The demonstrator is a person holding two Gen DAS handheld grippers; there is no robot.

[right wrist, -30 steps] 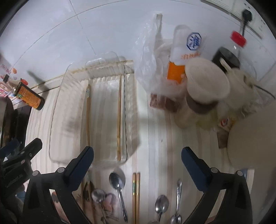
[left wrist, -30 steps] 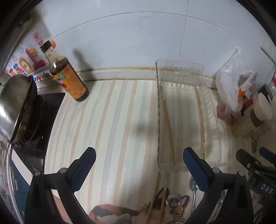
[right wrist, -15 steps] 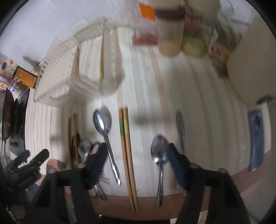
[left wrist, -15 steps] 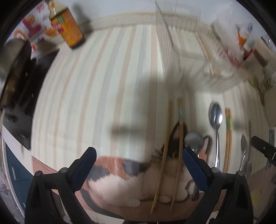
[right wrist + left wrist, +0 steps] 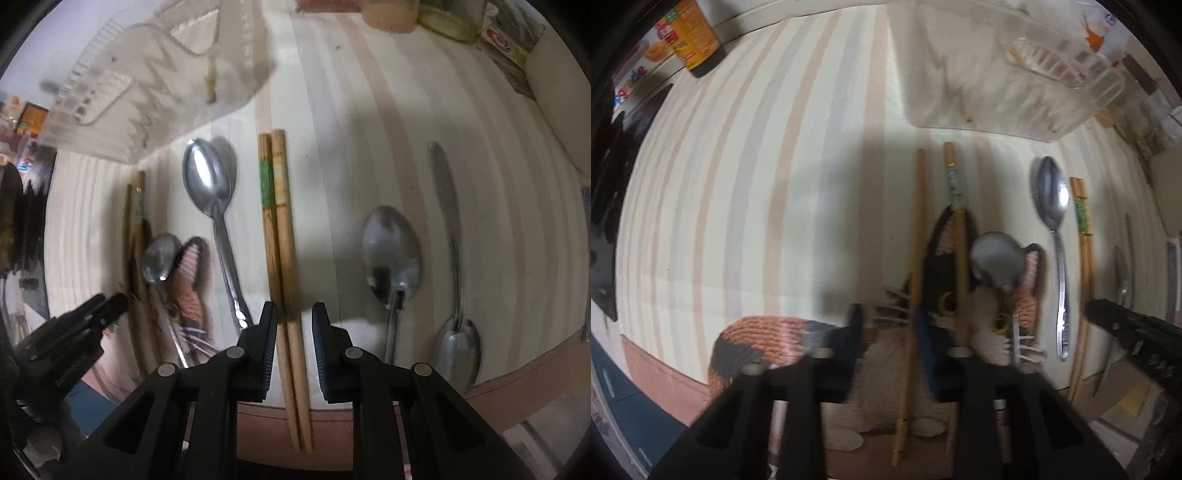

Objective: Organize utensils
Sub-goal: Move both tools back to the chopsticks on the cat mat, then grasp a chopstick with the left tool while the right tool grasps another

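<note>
Closing on utensils near the striped counter's [image 5: 369, 92] front edge, the left gripper [image 5: 890, 350] pinches a plain wooden chopstick [image 5: 913, 258] while the right gripper [image 5: 293, 328], narrowing, straddles the green-banded bamboo chopstick pair [image 5: 282, 236] untouched, so next comes gripping, lifting toward the clear plastic tray [image 5: 147, 81].

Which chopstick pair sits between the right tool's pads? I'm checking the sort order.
The green-banded chopstick pair, lying between two spoons. The other pair, further left, lies across the cat picture.
</note>
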